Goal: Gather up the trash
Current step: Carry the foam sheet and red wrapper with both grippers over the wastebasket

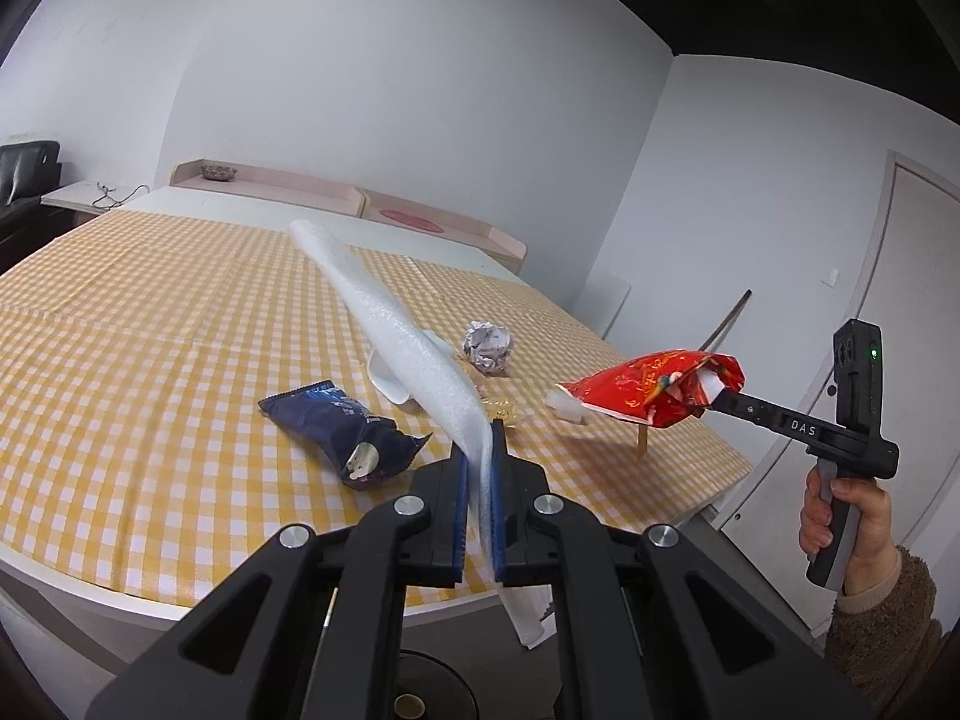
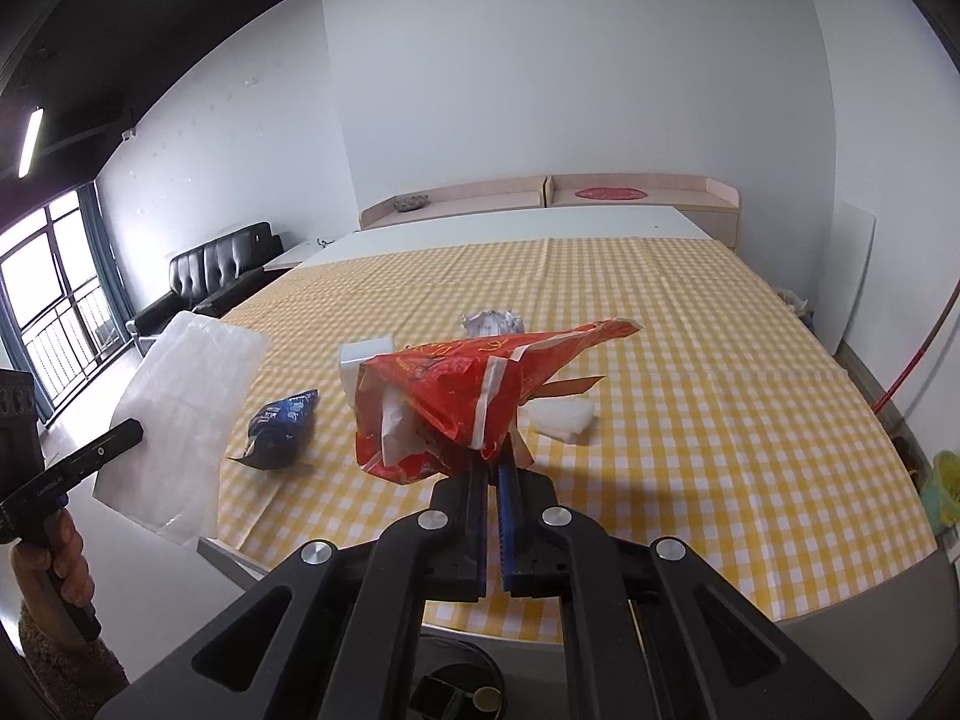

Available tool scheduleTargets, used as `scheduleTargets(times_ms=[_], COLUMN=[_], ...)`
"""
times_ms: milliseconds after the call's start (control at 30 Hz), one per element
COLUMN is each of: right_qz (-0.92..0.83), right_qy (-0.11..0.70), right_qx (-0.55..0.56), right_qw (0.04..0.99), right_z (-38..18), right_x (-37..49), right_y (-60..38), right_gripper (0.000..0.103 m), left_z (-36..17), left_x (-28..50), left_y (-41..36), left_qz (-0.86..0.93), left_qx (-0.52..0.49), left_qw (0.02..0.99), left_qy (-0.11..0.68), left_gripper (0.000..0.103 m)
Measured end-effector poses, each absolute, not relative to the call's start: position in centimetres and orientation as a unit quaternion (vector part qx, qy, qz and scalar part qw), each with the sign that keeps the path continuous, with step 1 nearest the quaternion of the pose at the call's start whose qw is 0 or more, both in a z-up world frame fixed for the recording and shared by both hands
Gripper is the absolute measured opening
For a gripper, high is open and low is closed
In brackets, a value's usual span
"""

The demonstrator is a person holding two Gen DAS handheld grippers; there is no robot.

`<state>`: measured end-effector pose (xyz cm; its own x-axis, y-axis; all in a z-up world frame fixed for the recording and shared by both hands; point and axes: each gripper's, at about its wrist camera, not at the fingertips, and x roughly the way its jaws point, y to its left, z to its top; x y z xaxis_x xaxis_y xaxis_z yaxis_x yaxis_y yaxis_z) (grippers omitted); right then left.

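My left gripper (image 1: pixel 480 450) is shut on a white foam sheet (image 1: pixel 396 324) and holds it above the table's front edge; the sheet also shows in the right wrist view (image 2: pixel 180 408). My right gripper (image 2: pixel 492 462) is shut on a red wrapper (image 2: pixel 468 396) and holds it in the air; the wrapper shows at the right of the left wrist view (image 1: pixel 654 387). On the yellow checked tablecloth (image 1: pixel 150 324) lie a dark blue snack bag (image 1: pixel 342 426), a crumpled paper ball (image 1: pixel 487 346), a small white foam piece (image 2: pixel 561 420) and a white box (image 2: pixel 366 366).
A black round bin (image 2: pixel 462 684) shows below the table's front edge under the right gripper. A black sofa (image 2: pixel 222 270) stands at the far left. A pink-edged low cabinet (image 2: pixel 540 195) runs behind the table. A yellow-green bag (image 2: pixel 945 486) hangs at the right.
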<state>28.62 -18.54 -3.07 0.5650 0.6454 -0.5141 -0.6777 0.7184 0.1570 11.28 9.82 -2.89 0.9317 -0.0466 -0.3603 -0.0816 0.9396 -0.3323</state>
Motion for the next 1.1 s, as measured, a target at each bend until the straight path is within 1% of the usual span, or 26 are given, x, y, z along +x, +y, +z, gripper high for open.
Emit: scheduleTargets(times_ms=[233,367,467,667,800,1100], right_qz=[0.394,0.411,0.425,0.45,0.464,0.505], right_qy=[0.273,0.28,0.288,0.295,0.286,0.294], right_qx=[-0.03,-0.032,-0.033,-0.039,-0.053,-0.051], right_qw=[0.877,0.867,0.858,0.842,0.837,0.81], right_z=[-3.0,-4.0,-4.9,-6.3,-7.1,-8.8], right_x=[26.4,25.5,24.9,22.6,20.7,17.4], right_y=[-19.0,-18.8,-18.6,-18.2,-17.8,-17.6], right_gripper=[0.007,0.007,0.007,0.007,0.007,0.007], left_z=[-2.8,-2.2,-1.6,-1.8,-2.4,-3.7], left_x=[10.5,8.8,7.3,5.7,5.1,2.6], left_y=[9.0,8.7,7.7,5.7,4.7,2.8], left_qz=[-0.001,-0.027,0.002,0.007,0.011,0.02], left_qx=[-0.149,-0.16,-0.132,-0.101,-0.086,-0.067], left_qw=[0.972,0.973,0.978,0.98,0.978,0.974], left_qy=[0.183,0.165,0.161,0.174,0.189,0.216], left_gripper=[0.007,0.007,0.007,0.007,0.007,0.007])
